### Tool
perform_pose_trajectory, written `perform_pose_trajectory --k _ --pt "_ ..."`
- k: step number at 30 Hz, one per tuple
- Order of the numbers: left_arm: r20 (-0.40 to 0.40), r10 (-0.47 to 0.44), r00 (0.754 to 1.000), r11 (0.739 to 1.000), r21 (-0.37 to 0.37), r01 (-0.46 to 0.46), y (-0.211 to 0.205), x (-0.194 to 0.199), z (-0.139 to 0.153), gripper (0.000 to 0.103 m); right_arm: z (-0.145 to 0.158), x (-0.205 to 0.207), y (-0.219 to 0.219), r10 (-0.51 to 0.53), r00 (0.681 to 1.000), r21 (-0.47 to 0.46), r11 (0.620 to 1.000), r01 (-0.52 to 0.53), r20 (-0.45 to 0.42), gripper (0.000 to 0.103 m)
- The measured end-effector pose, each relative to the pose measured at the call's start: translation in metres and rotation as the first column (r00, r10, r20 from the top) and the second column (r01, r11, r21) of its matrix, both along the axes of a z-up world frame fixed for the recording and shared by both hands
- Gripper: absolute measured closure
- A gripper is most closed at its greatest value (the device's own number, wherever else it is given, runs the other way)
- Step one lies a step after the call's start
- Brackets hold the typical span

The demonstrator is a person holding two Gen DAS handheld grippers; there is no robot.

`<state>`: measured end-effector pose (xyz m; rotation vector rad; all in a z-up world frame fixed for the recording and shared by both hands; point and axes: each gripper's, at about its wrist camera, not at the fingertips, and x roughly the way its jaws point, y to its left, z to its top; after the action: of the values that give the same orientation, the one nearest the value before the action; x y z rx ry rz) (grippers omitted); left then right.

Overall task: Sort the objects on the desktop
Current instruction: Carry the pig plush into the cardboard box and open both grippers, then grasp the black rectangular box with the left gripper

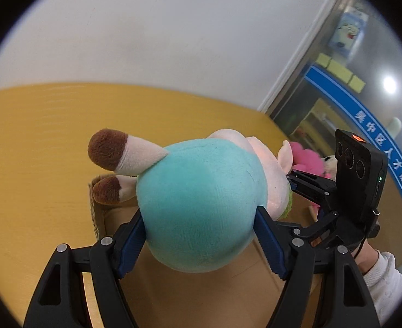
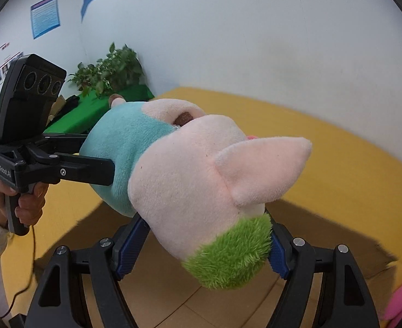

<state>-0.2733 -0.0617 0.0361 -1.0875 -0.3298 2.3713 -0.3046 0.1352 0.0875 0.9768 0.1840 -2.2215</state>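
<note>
A plush pig with a turquoise body, pale pink head and brown hooves is held in the air between both grippers. My left gripper is shut on its turquoise body. My right gripper is shut on its head, at the green tuft. The pig hangs above an open cardboard box, which also shows in the right wrist view. In the left wrist view the right gripper touches the pig's head. In the right wrist view the left gripper clamps the body.
The box stands on a yellow table against a white wall. A pink plush toy lies beyond the pig; pink plush shows at the box's right. A potted plant and green cloth stand at the back left.
</note>
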Motion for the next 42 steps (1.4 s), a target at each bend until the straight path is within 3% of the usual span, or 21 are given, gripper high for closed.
perform_pose_trajectory --k 7,10,13,18,26,30,32,36,40,41,42 --pt "0.141 0.039 0.989 0.997 -0.076 -0.028 0.002 -0.019 -0.048 0.028 -0.073 -0.037 -0.009 -0.008 0.993 0.015 1.0 0.006 0.118 0.027" --pt "0.15 0.065 0.986 0.986 -0.164 -0.04 0.006 -0.022 -0.044 0.028 -0.097 -0.026 -0.013 -0.017 0.988 0.018 1.0 0.014 0.153 0.027" --pt "0.18 0.087 0.98 0.974 -0.22 -0.046 0.009 -0.027 -0.042 0.021 -0.1 -0.027 -0.02 -0.046 0.986 0.009 0.999 0.045 0.162 0.025" --pt "0.205 0.108 0.973 0.971 -0.231 -0.059 0.005 -0.025 -0.027 0.02 -0.1 -0.022 -0.02 -0.068 0.98 0.036 0.997 0.062 0.189 0.014" --pt "0.066 0.175 0.982 0.965 -0.211 -0.158 -0.047 0.036 0.023 0.02 -0.068 -0.001 -0.022 -0.059 0.981 0.015 0.998 0.057 0.183 0.011" --pt "-0.031 0.173 0.984 0.96 -0.219 -0.175 -0.051 0.082 0.055 0.02 -0.031 0.022 -0.014 -0.088 0.987 0.008 0.996 0.087 0.133 0.007" --pt "-0.108 0.164 0.981 0.955 -0.232 -0.185 -0.053 0.116 0.073 0.02 -0.004 0.051 -0.006 -0.092 0.994 0.03 0.995 0.09 0.058 0.001" --pt "-0.209 0.173 0.962 0.954 -0.206 -0.217 -0.064 0.174 0.106 0.02 0.051 0.126 0.023 -0.095 0.993 -0.015 0.995 0.094 -0.065 0.0" --pt "-0.292 0.18 0.939 0.952 -0.19 -0.242 -0.074 0.244 0.137 0.02 0.09 0.193 0.035 -0.166 0.974 -0.064 0.985 0.157 -0.156 0.0" --pt "-0.31 0.177 0.934 0.953 -0.183 -0.242 -0.068 0.259 0.144 0.02 0.094 0.207 0.038 -0.188 0.968 -0.061 0.982 0.18 -0.165 0.0" --pt "-0.321 0.171 0.932 0.955 -0.178 -0.237 -0.036 0.255 0.149 0.02 0.097 0.221 0.041 -0.208 0.963 -0.055 0.978 0.201 -0.171 0.0"
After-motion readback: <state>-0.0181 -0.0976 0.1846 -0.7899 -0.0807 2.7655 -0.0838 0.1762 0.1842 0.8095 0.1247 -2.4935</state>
